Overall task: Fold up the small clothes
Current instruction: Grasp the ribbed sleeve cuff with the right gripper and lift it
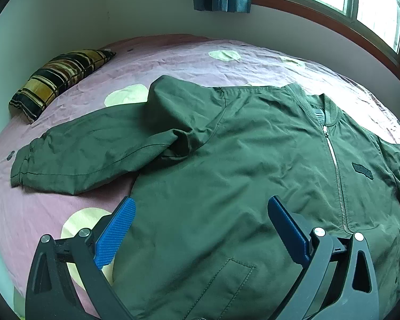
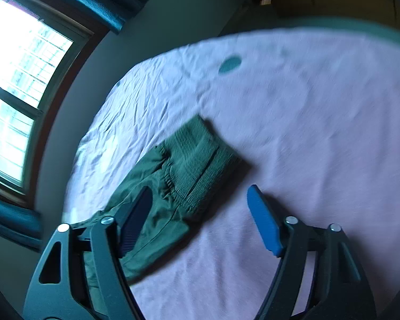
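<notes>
Green jacket point(image 1: 240, 160) lies spread front-up on the pink bedsheet point(image 1: 186, 61), zipper point(image 1: 336, 170) closed, one sleeve point(image 1: 93, 152) stretched toward a striped pillow point(image 1: 58, 80). Your left gripper point(image 1: 200, 226) hovers over its lower body, fingers spread. Your right gripper point(image 2: 200, 221) (view blurred) hangs spread above the other sleeve's ribbed cuff point(image 2: 200, 160).

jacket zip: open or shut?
Shut as far as it shows: the green jacket lies front-up on the bed, zipper teeth meeting from collar toward the hem. The lowest stretch is hidden behind the left gripper.
</notes>
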A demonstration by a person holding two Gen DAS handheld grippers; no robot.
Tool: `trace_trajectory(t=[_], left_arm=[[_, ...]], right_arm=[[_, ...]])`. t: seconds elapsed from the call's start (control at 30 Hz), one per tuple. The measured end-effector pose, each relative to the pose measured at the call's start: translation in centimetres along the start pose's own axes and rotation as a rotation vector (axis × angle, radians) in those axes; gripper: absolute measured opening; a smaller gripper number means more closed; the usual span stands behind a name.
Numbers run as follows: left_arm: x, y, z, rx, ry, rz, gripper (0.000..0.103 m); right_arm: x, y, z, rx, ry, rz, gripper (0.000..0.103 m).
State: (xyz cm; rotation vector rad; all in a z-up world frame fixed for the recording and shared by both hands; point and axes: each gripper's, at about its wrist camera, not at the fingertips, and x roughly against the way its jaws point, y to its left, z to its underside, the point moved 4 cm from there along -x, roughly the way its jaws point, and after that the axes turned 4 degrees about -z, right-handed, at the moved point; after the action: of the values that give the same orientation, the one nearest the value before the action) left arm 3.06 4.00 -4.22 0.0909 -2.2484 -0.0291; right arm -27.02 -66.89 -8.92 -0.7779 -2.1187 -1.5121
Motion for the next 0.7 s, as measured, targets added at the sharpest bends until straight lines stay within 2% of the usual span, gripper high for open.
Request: trace_trajectory(t=[0.07,0.13,0.2,0.27,0.37,0.47,0.53,0.7], left_arm=[[0.0,0.0,0.1,-0.002,0.004,-0.004,0.099],[-0.1,-0.1,0.2,-0.008,0.009,-0.006,0.099],[0.0,0.0,0.3,-0.012,0.011,-0.007,0.099],[0.1,0.1,0.4,-0.013,0.01,-0.009,0.099],[0.2,0.4,0.3,-0.014,0.005,-0.014,0.099],[0.2,0.9,0.1,-0.032,-0.002,-0.017,0.099],[0.3,1.3,-0.3,-0.039,-0.015,-0.023,0.099],[0.5,2.4,-0.9,-0.025,-0.026,-0.02,0.099]], right_arm=[[-1.2,-0.1,-0.3,-0.023,-0.015,-0.043,0.07],[-1.9,0.4,-0.4,-0.012,-0.03,-0.045,0.066],[-2.9,0.7,-0.2,-0.016,0.001,-0.067,0.021],[-2.8,0.6,-0.7,-0.011,-0.019,-0.062,0.015],[-0.9,-0.7,-2.2,-0.055,-0.11,-0.065,0.013],[-0.7,-0.1,-2.6,-0.051,-0.114,-0.05,0.012],[0.3,2.2,-2.6,0.018,-0.145,-0.047,0.012],[2.9,10.6,-0.8,0.164,-0.163,-0.162,0.012]])
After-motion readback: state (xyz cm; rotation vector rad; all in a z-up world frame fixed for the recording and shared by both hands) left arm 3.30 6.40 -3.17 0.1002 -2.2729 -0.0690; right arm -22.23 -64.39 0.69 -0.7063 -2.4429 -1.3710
